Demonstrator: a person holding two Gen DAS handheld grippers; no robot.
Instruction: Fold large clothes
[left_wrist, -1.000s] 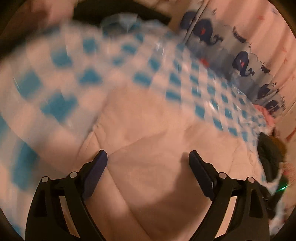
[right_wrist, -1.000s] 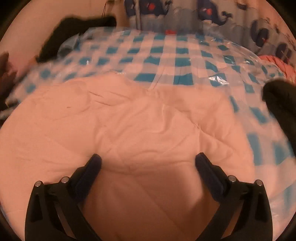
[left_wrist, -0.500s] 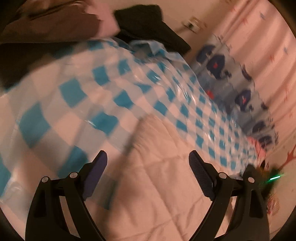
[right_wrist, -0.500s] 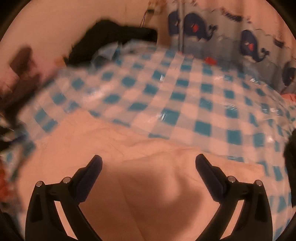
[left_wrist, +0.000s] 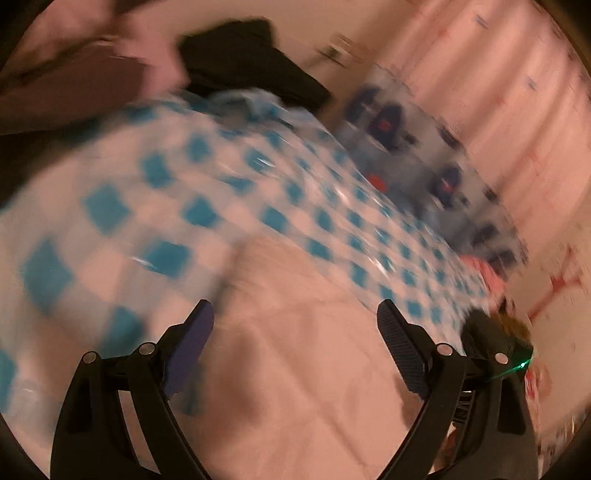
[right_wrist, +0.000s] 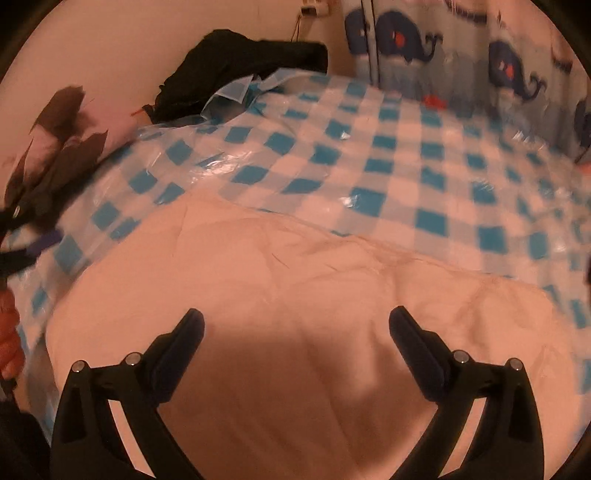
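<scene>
Both grippers have lifted since a second ago, so more checked sheet (right_wrist: 388, 173) shows. One pale quilted garment (right_wrist: 295, 295) lies on it, below and ahead of the left gripper (left_wrist: 295, 314) and right gripper (right_wrist: 296, 321), each spread wide with nothing between the jaws. One black garment (right_wrist: 236, 62) sits at the far corner; checked sheet beyond the pale garment's far edge lies bare

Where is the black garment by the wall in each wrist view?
Left wrist: black garment top centre, blurred, behind the checkered sheet.
Right wrist: black garment upper left, against the wall, beyond the sheet's far corner.
Shared landmark: whale-print curtain, right of the garment in both.
</scene>
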